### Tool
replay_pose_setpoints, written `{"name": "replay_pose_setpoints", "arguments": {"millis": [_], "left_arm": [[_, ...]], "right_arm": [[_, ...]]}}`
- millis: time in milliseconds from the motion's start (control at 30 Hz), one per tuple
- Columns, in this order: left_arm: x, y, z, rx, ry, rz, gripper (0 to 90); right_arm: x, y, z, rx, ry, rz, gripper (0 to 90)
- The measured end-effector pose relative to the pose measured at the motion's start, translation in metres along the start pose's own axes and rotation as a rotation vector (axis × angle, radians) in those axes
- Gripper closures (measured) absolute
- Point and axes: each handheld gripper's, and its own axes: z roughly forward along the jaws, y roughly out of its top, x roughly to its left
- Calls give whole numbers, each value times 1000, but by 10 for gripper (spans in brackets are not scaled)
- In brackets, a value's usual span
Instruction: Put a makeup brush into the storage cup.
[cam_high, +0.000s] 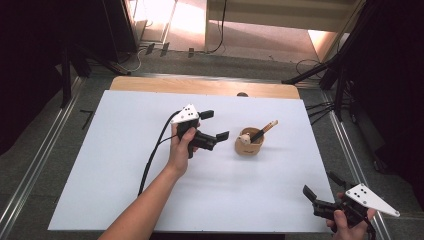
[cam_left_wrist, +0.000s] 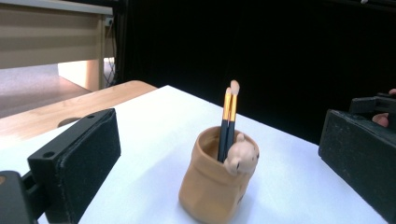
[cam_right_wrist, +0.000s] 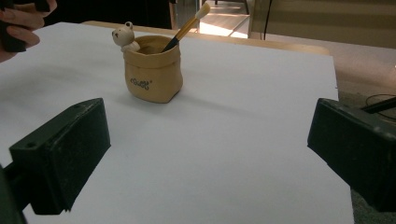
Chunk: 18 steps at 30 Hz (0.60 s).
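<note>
A tan sack-shaped pot (cam_high: 249, 145) with a small bear figure (cam_left_wrist: 242, 158) on its rim stands right of the middle of the white sheet (cam_high: 115, 170). A brush (cam_high: 266, 129) with a black and orange handle leans in it, tip up. My left gripper (cam_high: 216, 125) hovers just left of the pot, open, pointing at it with nothing between its pads (cam_left_wrist: 77, 161). My right gripper (cam_high: 322, 185) rests near the front right corner of the sheet, open and empty, facing the pot (cam_right_wrist: 153, 74) from some way off.
The white sheet covers a wooden table whose far edge (cam_high: 200, 86) shows beyond it. Black stand legs (cam_high: 320, 70) and cables lie on the floor behind and to the right. A metal rail (cam_high: 45, 150) runs along the left side.
</note>
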Motion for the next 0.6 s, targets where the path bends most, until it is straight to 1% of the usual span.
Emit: {"name": "replay_pose_setpoints", "arguments": {"millis": [67,100,233,367,433,500,600], "left_arm": [[0,-2,-6,3,11,-6,0],[0,-3,-9,3,18,-2,0],[0,-7,-21,7,27,3,0],[-2,-9,-32,-6,23,-12,0],[-3,-10,-38,4,33,0,0],[-4,-11,-44,-4,37,0,0],[-5,-11,-54,0,54,11,0]], "right_arm": [[0,0,0,2,1,-4,0],[0,0,0,3,0,-4,0],[1,0,1,5,0,-6,0],[1,0,2,4,1,-9,0],[2,0,2,8,-2,-7,0],[2,0,2,8,-1,-10,0],[2,0,2,8,-3,-10,0]]}}
